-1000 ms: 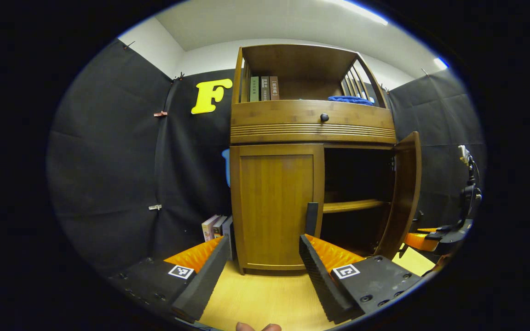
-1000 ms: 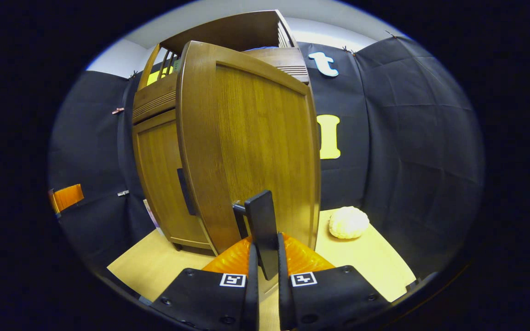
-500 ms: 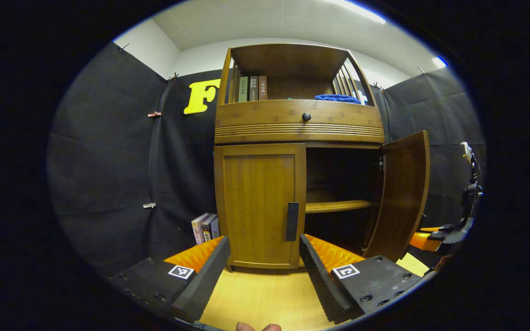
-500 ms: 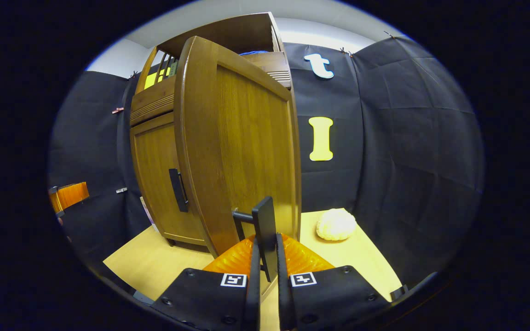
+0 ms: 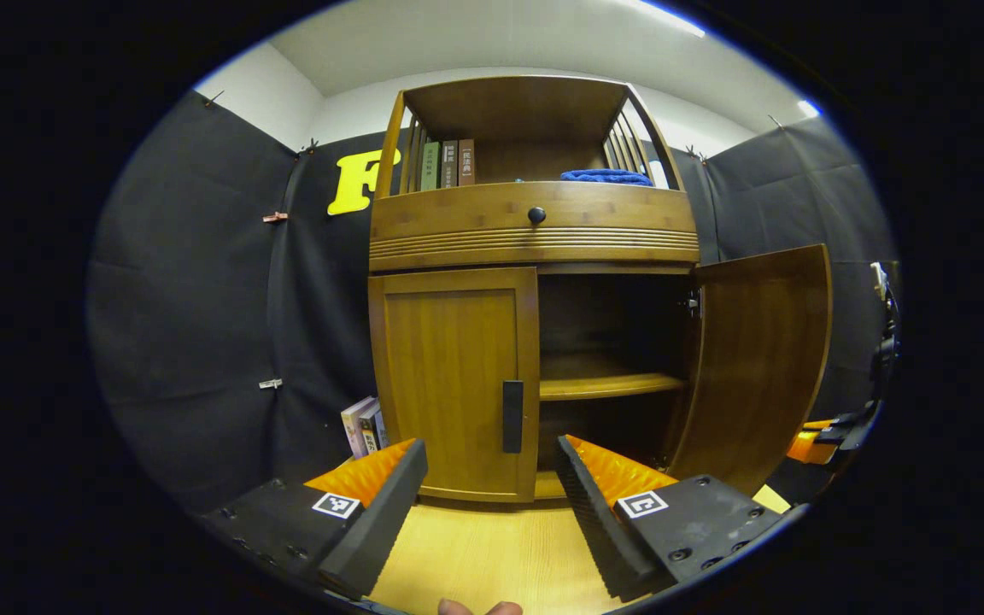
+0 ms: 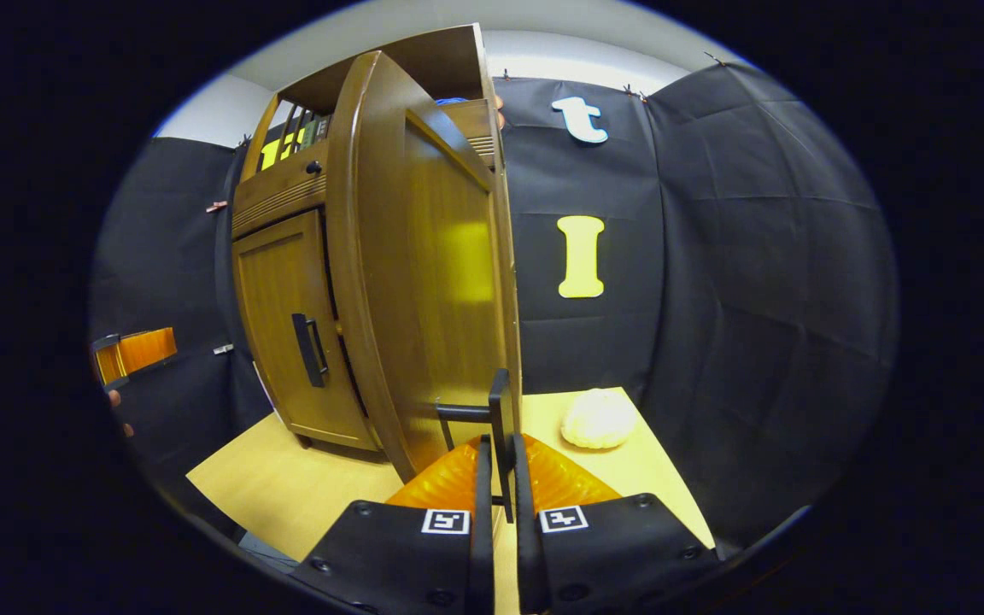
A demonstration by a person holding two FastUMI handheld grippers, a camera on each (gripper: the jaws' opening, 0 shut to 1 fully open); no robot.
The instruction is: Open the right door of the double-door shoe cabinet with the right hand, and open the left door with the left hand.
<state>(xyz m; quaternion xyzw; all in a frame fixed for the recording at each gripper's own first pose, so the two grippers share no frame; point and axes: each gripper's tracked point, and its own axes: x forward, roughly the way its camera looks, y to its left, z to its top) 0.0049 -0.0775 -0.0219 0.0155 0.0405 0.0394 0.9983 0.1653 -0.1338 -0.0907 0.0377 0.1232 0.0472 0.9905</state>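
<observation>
- Jaws of the right gripper (image 6: 499,504) are pinched on the dark bar handle (image 6: 500,427) of the right door (image 6: 432,282); the left gripper (image 5: 492,478) holds its jaws spread wide with nothing between them.
- In the left gripper view the right door (image 5: 757,359) stands swung well out from the shoe cabinet (image 5: 535,231), baring the inner shelf (image 5: 607,386).
- The left door (image 5: 449,380) sits shut, its vertical handle (image 5: 512,416) just above and between the spread fingers, not yet touched.
- Judged from this, the step in hand is finishing the right door's swing and bringing the left gripper onto its own handle.
- To do it well, the right hand should follow the hinge's arc rather than pull straight, so the bar does not slip from the pads.
- The left gripper should advance squarely so the handle sits between both fingers before closing, then draw outward on an arc toward its own side.
- A pale rounded object (image 6: 599,418) lies on the floor beyond the right door; the swing looks likely to stop short of it, though that is hard to tell.
</observation>
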